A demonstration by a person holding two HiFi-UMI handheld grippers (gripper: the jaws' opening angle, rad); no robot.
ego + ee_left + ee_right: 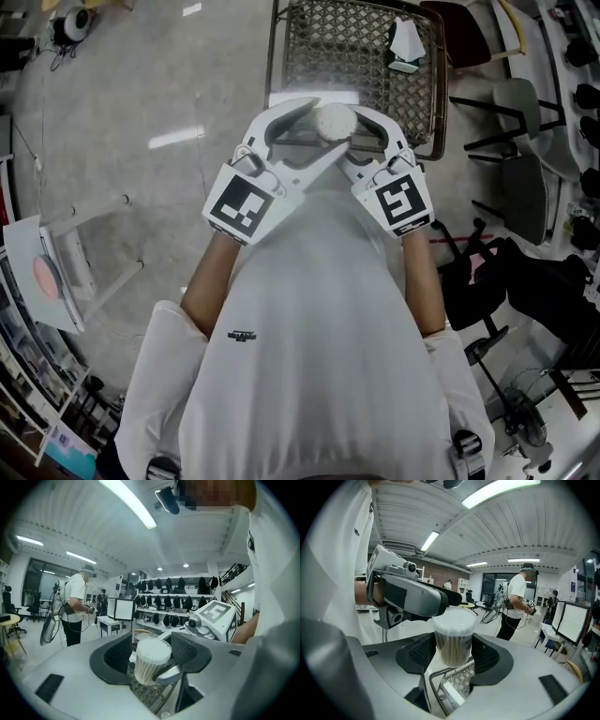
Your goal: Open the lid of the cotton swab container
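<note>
Looks to be a large open-plan lab or workshop: polished concrete floor (141,94), long ceiling strip lights (506,489), shelves (161,613) lined with dark gear (181,584), monitors (123,609) by a white desk (107,622), office chairs (483,277), a person (518,604) wearing cabled equipment

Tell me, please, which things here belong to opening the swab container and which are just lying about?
In use: cotton swab container, right gripper clamped on it, left gripper open round its lid.
Lying about: woven mesh frame, black chairs, standing person.

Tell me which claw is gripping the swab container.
The right claw: it clamps the swab container, while the left claw stands open around its top.
</note>
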